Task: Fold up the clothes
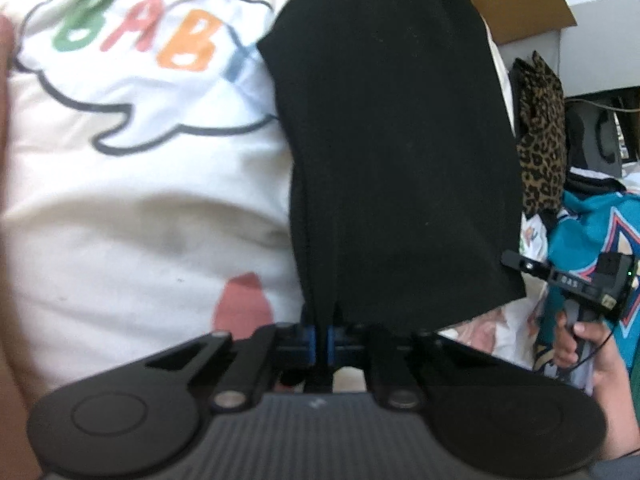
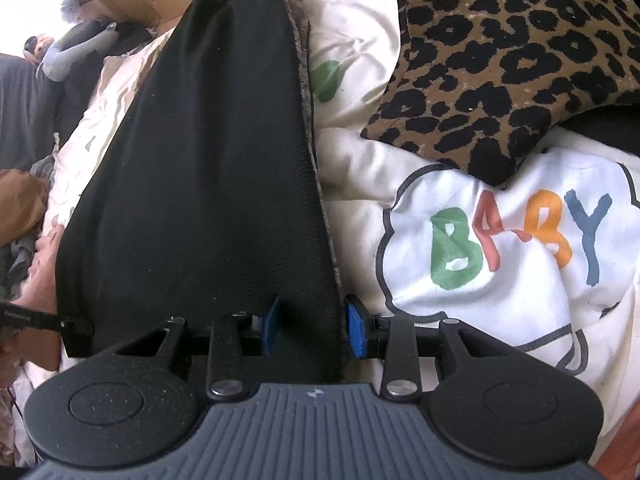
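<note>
Black garment stretched between your two claws over the bed

Your left claw (image 1: 321, 340) is clenched on one end of the black garment (image 1: 400, 160), its blue pads pinched nearly together on the cloth; your right claw (image 2: 313, 326) holds the other end with its pads set wider, a thick fold of cloth between them. The garment hangs as a long doubled strip above the white quilt (image 2: 500, 300) printed with "BABY", beside the leopard-print cloth (image 2: 508, 60). It looks light, limp and slightly stretchy, so I judge it will sag and twist wherever it goes unsupported. Hold it at the end corners, through all layers, or the inner layer may slip. Whether this strip is mid-fold or being opened out, the pictures don't settle.
</note>
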`<state>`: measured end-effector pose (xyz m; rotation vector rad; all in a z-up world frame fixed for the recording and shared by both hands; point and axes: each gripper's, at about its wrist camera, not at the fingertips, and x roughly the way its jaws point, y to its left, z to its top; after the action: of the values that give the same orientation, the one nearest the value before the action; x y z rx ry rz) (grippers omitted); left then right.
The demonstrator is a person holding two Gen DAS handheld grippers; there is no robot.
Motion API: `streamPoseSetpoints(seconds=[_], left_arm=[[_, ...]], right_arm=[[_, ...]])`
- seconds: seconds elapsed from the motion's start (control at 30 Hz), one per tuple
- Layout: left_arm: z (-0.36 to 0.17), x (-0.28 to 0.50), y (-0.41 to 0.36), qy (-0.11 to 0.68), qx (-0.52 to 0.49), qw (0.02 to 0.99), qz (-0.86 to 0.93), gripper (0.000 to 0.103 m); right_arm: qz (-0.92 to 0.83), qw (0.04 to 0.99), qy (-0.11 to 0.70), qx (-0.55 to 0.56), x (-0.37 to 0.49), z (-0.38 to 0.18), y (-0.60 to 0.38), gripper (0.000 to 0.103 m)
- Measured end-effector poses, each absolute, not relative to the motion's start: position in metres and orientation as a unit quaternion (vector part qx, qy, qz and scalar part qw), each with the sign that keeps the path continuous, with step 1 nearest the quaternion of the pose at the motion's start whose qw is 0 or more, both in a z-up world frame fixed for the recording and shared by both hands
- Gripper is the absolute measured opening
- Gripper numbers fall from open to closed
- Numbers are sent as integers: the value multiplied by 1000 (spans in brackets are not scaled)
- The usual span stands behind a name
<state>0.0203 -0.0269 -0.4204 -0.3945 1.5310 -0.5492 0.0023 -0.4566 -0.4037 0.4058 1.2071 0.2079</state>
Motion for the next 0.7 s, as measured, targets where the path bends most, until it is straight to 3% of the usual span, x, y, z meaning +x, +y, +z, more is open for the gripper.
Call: streamPoseSetpoints(seconds=[0.63, 0.7], left_arm=[[-411, 28, -17, 685, -144, 672, -241, 6], [-409, 27, -15, 687, -141, 671, -240, 6]], right_arm=[[130, 769, 579, 238, 4, -424, -455, 37], [131, 764, 580, 250, 1, -427, -456, 24]])
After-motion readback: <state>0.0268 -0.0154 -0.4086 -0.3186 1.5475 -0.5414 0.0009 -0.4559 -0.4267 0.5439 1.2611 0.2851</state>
